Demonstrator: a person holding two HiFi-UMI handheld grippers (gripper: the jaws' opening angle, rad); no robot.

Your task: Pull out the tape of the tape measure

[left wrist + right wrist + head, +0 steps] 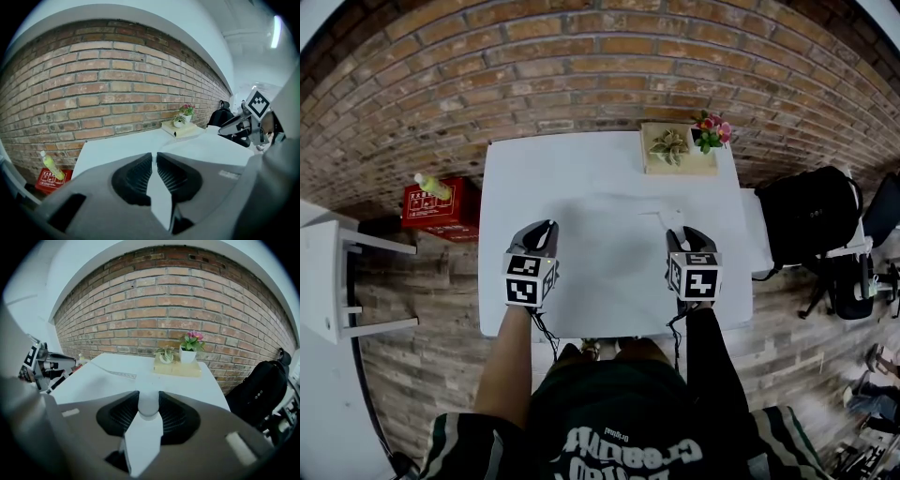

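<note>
Head view: both tools sit low in the frame over the white worktop (581, 169), the left tool (539, 231) left of centre, the right tool (691, 236) right of centre, well apart. A pale tape (661, 215) lies on the worktop just above the right tool.

Left gripper view: jaws almost together, a thin slit at the tips, nothing I can make out in it.

Right gripper view: jaws clamp the round white tape measure (148, 406) at centre, and its tape runs off to the upper left across the worktop.
</note>
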